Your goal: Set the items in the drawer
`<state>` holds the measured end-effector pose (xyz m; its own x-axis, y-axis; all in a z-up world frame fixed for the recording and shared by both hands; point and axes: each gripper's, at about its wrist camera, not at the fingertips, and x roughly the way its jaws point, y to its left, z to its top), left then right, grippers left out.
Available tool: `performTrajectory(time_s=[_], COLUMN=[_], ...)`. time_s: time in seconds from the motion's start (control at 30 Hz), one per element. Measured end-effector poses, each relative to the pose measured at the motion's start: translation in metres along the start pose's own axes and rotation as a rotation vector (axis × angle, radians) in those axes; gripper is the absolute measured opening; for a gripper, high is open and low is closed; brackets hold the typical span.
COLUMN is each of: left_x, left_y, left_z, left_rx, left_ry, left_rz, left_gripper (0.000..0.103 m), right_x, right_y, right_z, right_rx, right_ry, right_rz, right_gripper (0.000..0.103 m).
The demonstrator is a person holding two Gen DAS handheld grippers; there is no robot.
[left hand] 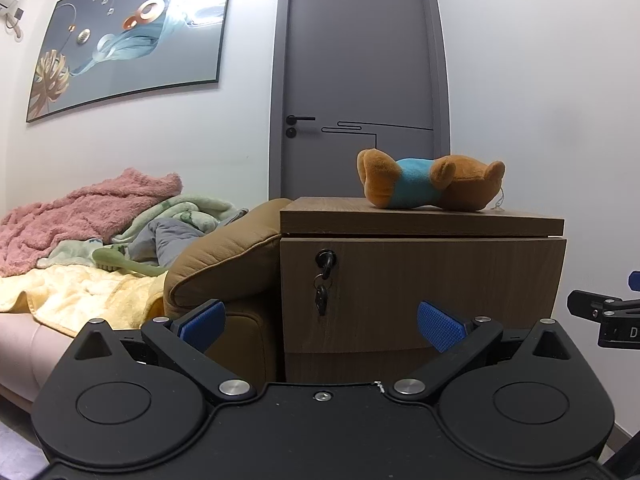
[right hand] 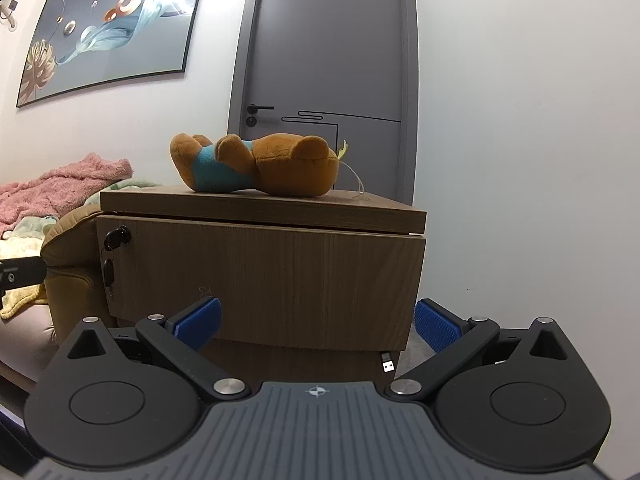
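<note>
Both tools (left hand: 322,326) (right hand: 318,322) spread empty, closed drawer (right hand: 260,276), plush bear (right hand: 256,166) atop

I see a grey door (left hand: 360,80) on the far wall, a framed painting (left hand: 128,36) to its left, and heaped blankets (left hand: 88,216) below that painting.

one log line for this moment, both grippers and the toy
left gripper: open, empty | right gripper: open, empty | plush bear: lying on cabinet top | drawer: closed
</note>
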<state>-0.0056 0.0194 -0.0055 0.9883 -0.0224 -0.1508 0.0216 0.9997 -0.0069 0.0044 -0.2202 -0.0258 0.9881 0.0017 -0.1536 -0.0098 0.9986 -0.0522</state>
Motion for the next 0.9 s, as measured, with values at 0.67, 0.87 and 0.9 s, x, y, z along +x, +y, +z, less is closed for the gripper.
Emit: performTrajectory(time_s=[0.67,0.87,0.9], left_x=[0.0041,0.0039,0.0038], left_y=[-0.0064,-0.0059,-0.0061], left_z=[0.0007,0.0005,0.0004], left_rx=[0.007,0.005,0.006], left_ry=[0.007,0.006,0.006], left_rz=[-0.002,-0.002,-0.002], left_gripper=[0.102,0.102,0.102], right_x=[-0.0031,-0.0025,-0.0023], right_y=[-0.0035,-0.0029,-0.003], right_z=[-0.0003,0.0,0.0], right_rx=[0.014,0.013,0.014], right_ry=[-0.004,-0.004,-0.004], right_rz=[-0.002,-0.002,-0.002], right_gripper=[0.103,0.103,0.103])
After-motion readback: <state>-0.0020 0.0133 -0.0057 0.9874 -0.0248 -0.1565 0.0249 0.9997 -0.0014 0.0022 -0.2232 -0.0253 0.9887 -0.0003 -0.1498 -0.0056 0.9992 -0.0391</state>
